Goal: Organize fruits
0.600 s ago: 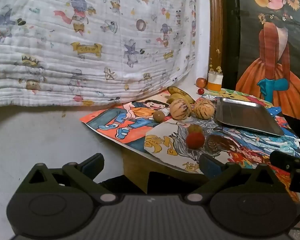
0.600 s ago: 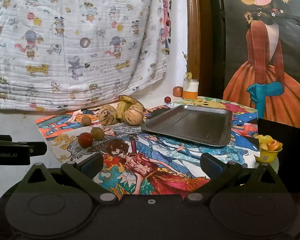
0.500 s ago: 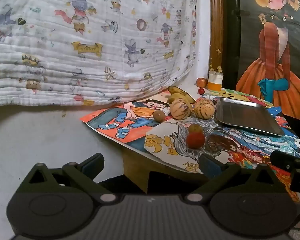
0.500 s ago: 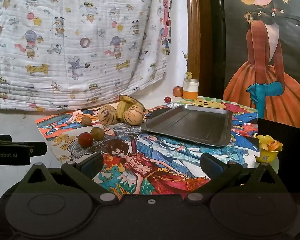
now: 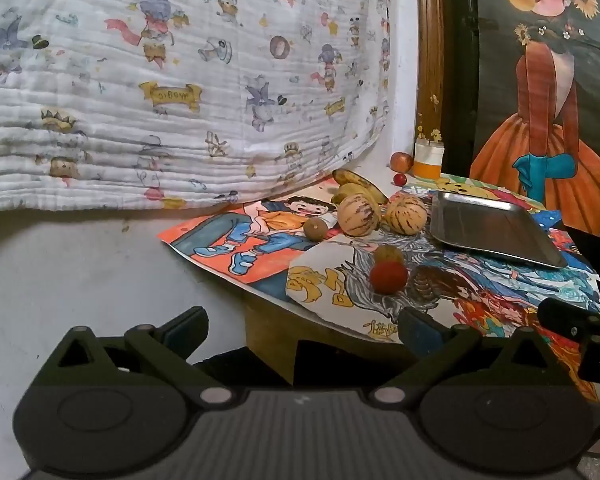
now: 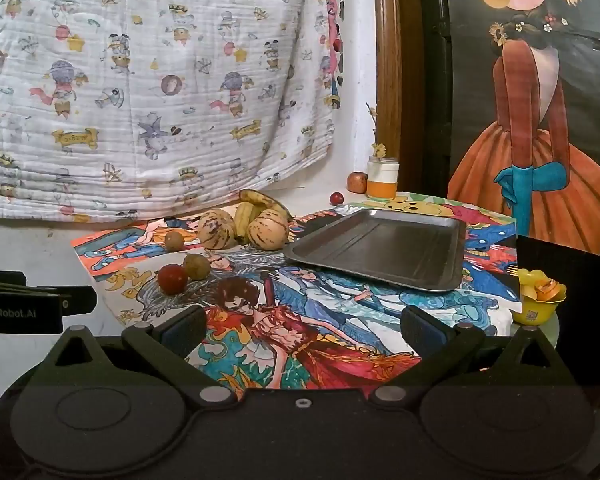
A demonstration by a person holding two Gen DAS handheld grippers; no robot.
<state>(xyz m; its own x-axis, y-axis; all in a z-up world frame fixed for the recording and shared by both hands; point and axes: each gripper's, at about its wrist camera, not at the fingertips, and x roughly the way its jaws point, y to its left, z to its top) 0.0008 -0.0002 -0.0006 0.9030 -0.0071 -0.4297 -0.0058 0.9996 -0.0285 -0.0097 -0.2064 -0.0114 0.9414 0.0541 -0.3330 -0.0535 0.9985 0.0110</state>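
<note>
Nothing has shifted since the earlier frames: both views match them, fruit and tray lying where they lay.

Going left to right in the left wrist view, the left gripper (image 5: 302, 326) sits at the lower edge with its jaws spread wide and nothing between them, hanging off the counter's (image 5: 268, 330) left corner. Ahead and slightly right of it lie the red fruit (image 5: 388, 277) and, touching it behind, a brown-green fruit (image 5: 388, 253). Further back come a small brown fruit (image 5: 315, 228), two striped melons (image 5: 358, 220) side by side, and the bananas (image 5: 356, 186) behind them, their long axis running from upper left to lower right. The metal tray (image 5: 496, 230) lies empty at the right.

In the right wrist view the right gripper (image 6: 302, 330) is likewise spread and empty, low over the painted counter cover (image 6: 320, 320). From here the fruits sit up and to the left, the tray straight ahead and slightly right.

My reading: the left gripper is nearer the red fruit, the right one nearer the tray, so a first pick likely falls to the left.

Only the right view shows the yellow cup (image 6: 540, 296) at the right edge; only the left shows the counter's bare front face.
</note>
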